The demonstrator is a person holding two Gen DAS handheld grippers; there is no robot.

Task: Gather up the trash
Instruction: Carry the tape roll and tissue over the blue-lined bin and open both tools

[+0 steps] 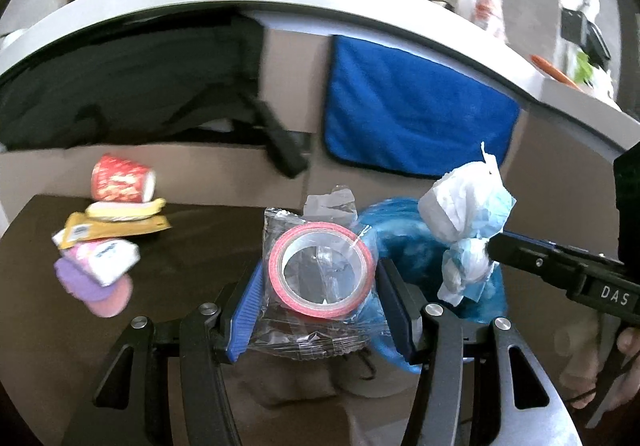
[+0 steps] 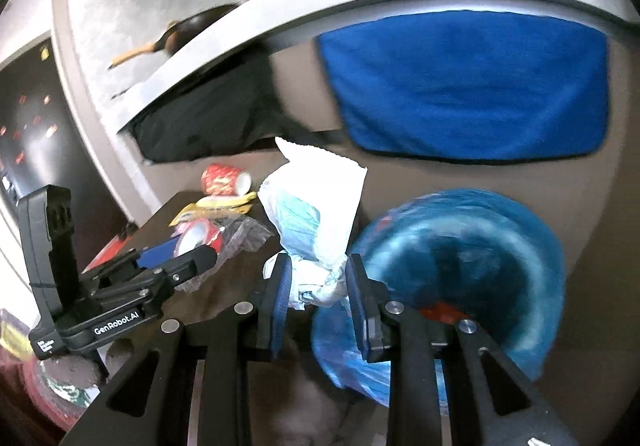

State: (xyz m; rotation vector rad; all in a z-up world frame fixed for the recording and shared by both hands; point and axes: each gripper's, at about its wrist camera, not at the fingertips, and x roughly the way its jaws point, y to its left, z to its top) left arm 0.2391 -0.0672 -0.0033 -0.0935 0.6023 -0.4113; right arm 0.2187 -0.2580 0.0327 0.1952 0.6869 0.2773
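Jaws clamped: left gripper (image 1: 318, 288) holds wrapped tape roll (image 1: 322, 270), right gripper (image 2: 318, 296) crumpled tissue wad (image 2: 316, 222); blue-lined bin (image 2: 460, 266) lies just ahead, nearer the right.

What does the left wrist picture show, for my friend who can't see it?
The left gripper holds a pink tape roll in a clear wrapper. Beside it, the right gripper holds crumpled tissue over a blue bin bag. More trash, including a red cup, lies on the dark table.
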